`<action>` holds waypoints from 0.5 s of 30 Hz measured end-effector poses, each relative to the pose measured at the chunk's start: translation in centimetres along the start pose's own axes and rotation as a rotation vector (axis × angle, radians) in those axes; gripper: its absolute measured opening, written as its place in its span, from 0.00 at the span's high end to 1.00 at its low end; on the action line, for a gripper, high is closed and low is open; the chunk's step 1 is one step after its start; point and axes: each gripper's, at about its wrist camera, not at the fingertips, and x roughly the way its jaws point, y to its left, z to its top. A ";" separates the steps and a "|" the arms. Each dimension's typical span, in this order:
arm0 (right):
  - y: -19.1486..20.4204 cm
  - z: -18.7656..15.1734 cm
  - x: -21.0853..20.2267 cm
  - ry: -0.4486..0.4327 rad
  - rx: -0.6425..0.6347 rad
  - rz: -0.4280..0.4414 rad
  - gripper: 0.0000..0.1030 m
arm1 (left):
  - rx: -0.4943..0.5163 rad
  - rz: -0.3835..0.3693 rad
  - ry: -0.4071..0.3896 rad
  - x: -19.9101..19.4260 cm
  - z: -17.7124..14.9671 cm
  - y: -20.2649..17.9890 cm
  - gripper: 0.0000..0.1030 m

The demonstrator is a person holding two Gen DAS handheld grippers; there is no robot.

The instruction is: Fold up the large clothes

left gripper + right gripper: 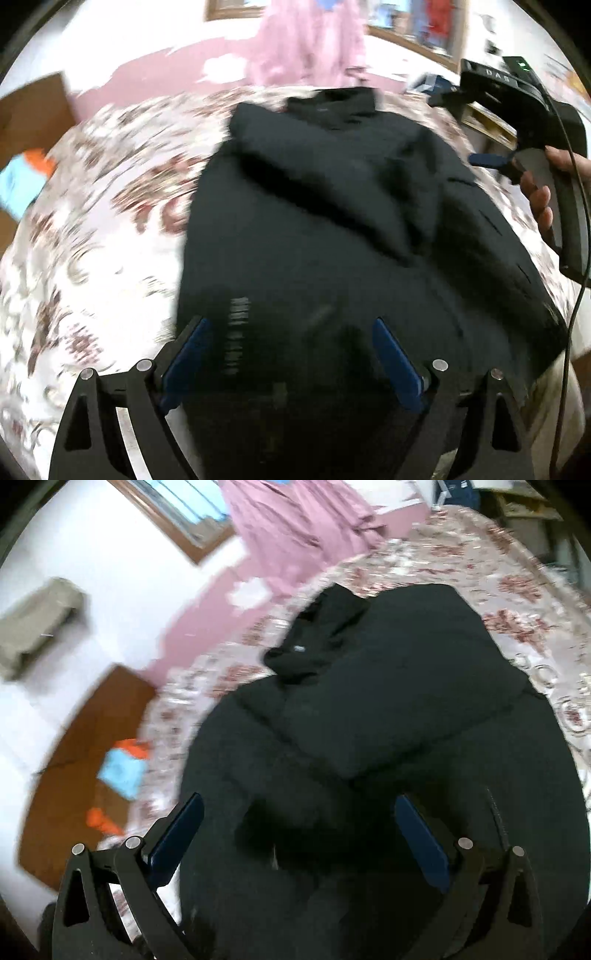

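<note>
A large black jacket (332,221) lies on a floral bedspread (92,240), its collar at the far end and one sleeve folded across the body. My left gripper (291,332) is open above the jacket's near hem, holding nothing. My right gripper (299,808) is open above the jacket (388,686), its pads on either side of a dark fold without touching it. The right gripper also shows in the left wrist view (491,158), held by a hand over the jacket's right edge.
The bedspread (517,609) surrounds the jacket. A brown cardboard box (74,760) with orange and blue items stands at the bed's left side; it also shows in the left wrist view (33,110). A pink curtain (295,524) hangs at the far wall.
</note>
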 end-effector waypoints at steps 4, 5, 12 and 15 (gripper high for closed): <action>4.5 0.9 3.1 0.043 -0.104 -0.201 0.01 | -0.113 0.023 0.005 -0.2 0.7 3.3 0.14; 4.9 0.8 4.1 0.074 -0.124 -0.240 0.01 | -0.126 0.028 0.000 -0.3 0.9 3.9 0.14; -0.5 -1.5 2.7 0.137 -0.115 -0.206 0.02 | -0.063 0.093 -0.089 -1.8 2.1 5.3 0.13; -5.3 -3.4 0.4 0.119 -0.057 -0.100 0.11 | -0.030 0.115 -0.112 -2.2 2.1 5.7 0.14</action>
